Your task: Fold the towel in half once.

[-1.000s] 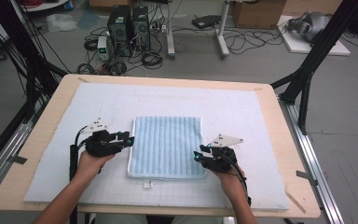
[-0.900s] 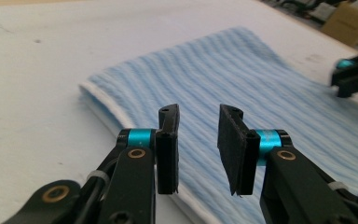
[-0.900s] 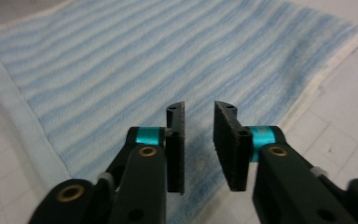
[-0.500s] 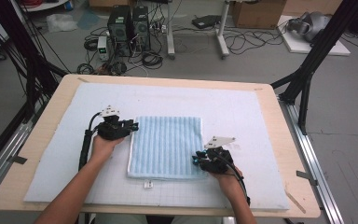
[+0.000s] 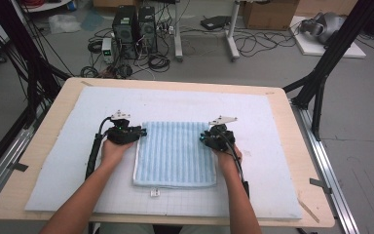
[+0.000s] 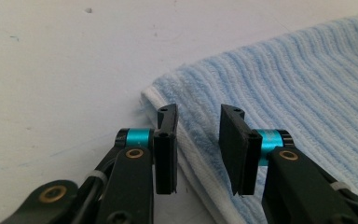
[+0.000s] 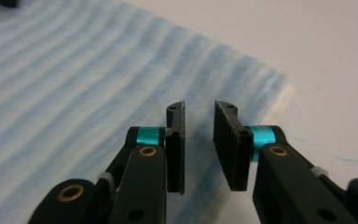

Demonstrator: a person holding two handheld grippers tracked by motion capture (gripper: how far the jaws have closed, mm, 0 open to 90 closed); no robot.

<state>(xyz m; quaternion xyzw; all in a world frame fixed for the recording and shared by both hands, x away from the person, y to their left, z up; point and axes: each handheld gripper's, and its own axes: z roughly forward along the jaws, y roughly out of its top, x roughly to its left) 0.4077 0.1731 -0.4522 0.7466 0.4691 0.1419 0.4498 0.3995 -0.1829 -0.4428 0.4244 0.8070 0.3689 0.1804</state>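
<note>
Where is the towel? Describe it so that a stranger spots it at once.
Find the wooden table and the white mat that covers most of it. At the mat's middle, between the two grippers, lies the towel, folded flat: pale blue, ribbed in stripes, white-hemmed, the only coloured cloth there.

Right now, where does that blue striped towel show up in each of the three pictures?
High view: the towel lies flat mid-table on the white mat, between the two grippers.
Left gripper view: it covers the right half, its white-edged corner just beyond the jaws.
Right gripper view: it covers the left and centre.
Shared landmark: the towel's white hem, seen in all three.
</note>
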